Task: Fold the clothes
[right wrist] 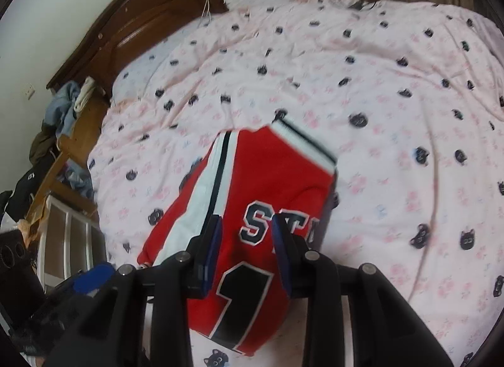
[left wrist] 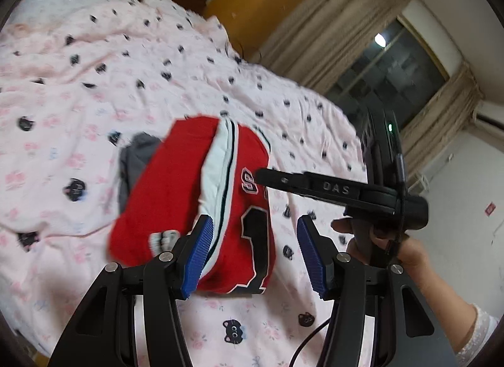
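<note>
Lying folded on the pink bedspread (right wrist: 393,89), red jersey (right wrist: 252,196) beneath both claws; left gripper (left wrist: 252,250) parted, empty; right gripper (right wrist: 247,259) narrower, grip unclear; best pressing edges flat, squaring corners.

A home bedroom: quilted bed (left wrist: 94,67), wooden headboard (right wrist: 132,29), curtains (left wrist: 330,20).

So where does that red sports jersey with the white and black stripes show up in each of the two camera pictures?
Left wrist view: the red jersey with white and black stripes lies low in the middle, folded, behind the blue-padded fingers.
Right wrist view: the same jersey sits at lower centre, its letters and number facing the camera.
Shared landmark: the pink bedsheet printed with black cat faces beneath it.
</note>
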`<state>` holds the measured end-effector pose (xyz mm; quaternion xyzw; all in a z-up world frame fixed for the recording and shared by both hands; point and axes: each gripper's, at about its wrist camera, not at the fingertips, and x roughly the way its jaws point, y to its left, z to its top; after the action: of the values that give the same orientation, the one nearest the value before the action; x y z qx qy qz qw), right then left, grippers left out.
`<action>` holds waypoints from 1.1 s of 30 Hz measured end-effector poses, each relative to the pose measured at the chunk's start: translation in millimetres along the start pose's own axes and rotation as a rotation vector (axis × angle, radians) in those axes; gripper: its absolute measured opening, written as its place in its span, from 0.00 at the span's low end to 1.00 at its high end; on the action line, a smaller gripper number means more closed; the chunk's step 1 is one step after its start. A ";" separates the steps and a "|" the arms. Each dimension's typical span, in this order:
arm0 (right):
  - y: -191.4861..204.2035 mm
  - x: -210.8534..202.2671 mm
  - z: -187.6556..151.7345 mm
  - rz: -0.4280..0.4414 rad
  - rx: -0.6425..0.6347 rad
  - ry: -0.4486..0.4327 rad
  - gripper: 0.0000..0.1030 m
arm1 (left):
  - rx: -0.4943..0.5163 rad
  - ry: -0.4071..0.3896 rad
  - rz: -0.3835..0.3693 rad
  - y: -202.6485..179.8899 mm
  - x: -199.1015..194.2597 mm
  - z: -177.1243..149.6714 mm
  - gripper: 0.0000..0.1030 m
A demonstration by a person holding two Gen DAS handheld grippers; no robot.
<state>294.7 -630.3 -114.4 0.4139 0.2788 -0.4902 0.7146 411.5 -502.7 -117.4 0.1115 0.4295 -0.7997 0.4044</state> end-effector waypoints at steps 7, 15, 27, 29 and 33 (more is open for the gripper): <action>-15.4 36.3 0.8 -0.059 0.064 0.061 0.32 | -0.021 0.055 0.106 28.0 40.4 4.5 0.49; -8.6 32.0 -2.4 -0.082 0.005 0.045 0.33 | 0.020 0.063 0.121 21.2 37.9 8.4 0.49; 39.3 -74.3 -68.3 -0.115 -0.123 -0.189 0.55 | 0.185 -0.018 0.198 -22.4 -24.5 -1.0 0.55; 44.8 -85.5 -82.4 -0.122 -0.125 -0.202 0.57 | 0.198 -0.027 0.198 -27.0 -34.0 -6.0 0.56; 57.3 -111.4 -112.3 -0.145 -0.127 -0.234 0.73 | 0.227 -0.055 0.206 -39.0 -55.5 -16.8 0.65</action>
<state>308.3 -470.8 -62.9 0.2865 0.2533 -0.5668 0.7298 415.8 -447.2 -75.1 0.1782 0.3115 -0.8001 0.4807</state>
